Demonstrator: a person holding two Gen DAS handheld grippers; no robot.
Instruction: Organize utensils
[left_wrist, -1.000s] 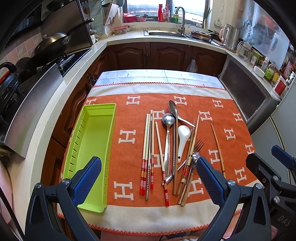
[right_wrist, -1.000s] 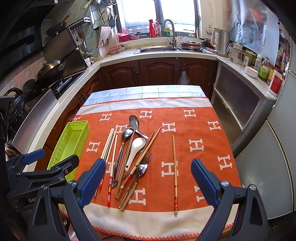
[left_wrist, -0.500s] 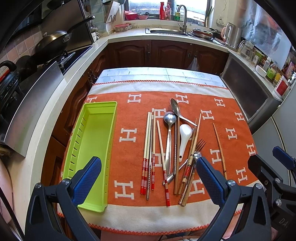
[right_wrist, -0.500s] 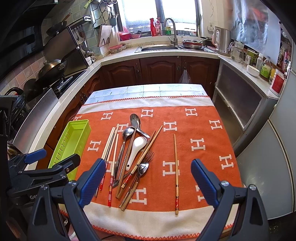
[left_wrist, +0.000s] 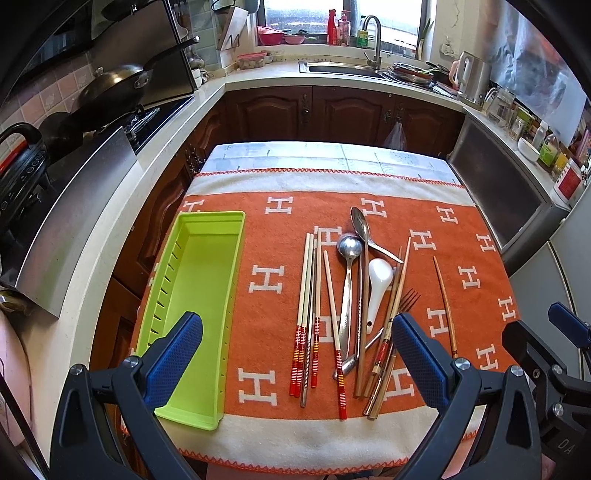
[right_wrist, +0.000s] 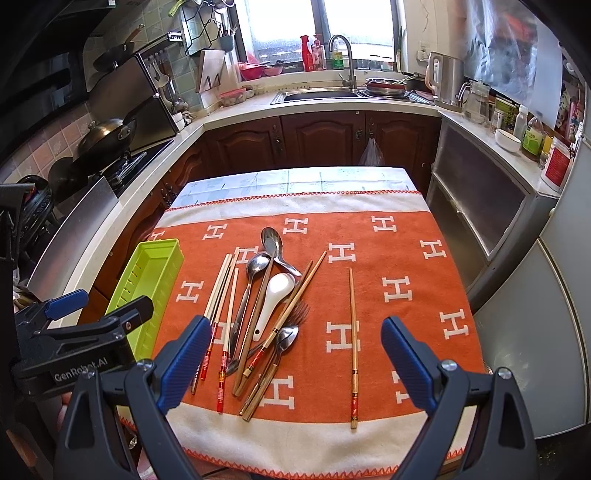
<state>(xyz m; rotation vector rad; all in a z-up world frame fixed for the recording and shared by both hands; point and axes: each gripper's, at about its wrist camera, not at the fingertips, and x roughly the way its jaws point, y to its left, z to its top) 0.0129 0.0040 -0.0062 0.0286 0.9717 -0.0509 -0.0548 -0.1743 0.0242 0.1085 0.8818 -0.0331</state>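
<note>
Utensils heaped mid-cloth on the surface: red-tipped chopsticks (left_wrist: 308, 310) laid roughly parallel at the left of the heap, then metal spoons (left_wrist: 349, 258), a white ceramic spoon (left_wrist: 378, 280), a fork (left_wrist: 408, 299) and darker wooden chopsticks crossing over one another. One lone wooden chopstick (right_wrist: 353, 332) apart to the right, touching nothing else. Green plastic tray (left_wrist: 207, 221) parallel to the heap at the cloth's left edge, nothing in it, long enough by the look of it to take chopsticks lengthwise; likely set there as the sorting destination. Orange H-patterned towel (left_wrist: 280, 302) under everything, probably to stop slipping and clatter.

Left hand-held gripper (left_wrist: 295, 354) spread wide, holding nothing, poised above the near edge between tray and heap. Right hand-held gripper (right_wrist: 293, 354) likewise wide and unladen, framing the tangle and the lone chopstick. Sorting not yet begun, judging by the bare tray. Easiest first pick probably that lone chopstick, or the parallel ones; crossed pieces likely to drag neighbours.
</note>
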